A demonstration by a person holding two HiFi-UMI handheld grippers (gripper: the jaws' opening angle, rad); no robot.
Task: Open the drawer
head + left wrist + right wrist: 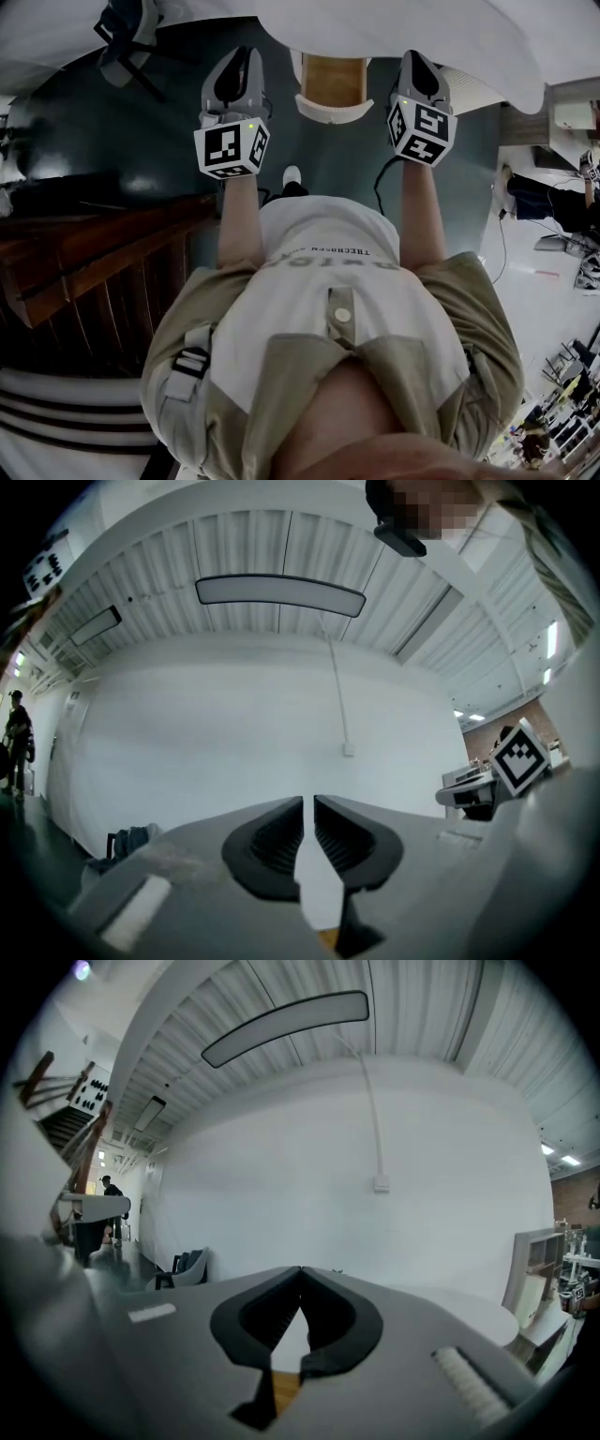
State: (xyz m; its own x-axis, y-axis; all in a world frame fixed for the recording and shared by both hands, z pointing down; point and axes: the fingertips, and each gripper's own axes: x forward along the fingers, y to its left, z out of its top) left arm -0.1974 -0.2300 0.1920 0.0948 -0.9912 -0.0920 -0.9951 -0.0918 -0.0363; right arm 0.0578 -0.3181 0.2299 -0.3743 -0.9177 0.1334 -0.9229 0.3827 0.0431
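Drawer (333,82): looks like the tan wood box with the white curved front, far centre in the head view, between the two grippers. Can't tell if it's open, and its contents are hidden. Left tongs (308,803) are almost pressed together with only a thin slit left and nothing in it. Right tongs (301,1271) are pressed together at the tips and empty. Both face a plain white wall (375,1138). A dark wooden railing (94,253) is on the left, near the person.

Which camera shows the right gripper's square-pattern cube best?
The head view: the cube shows two patterned faces. The left gripper view catches one small face at its edge; the right gripper view misses it.
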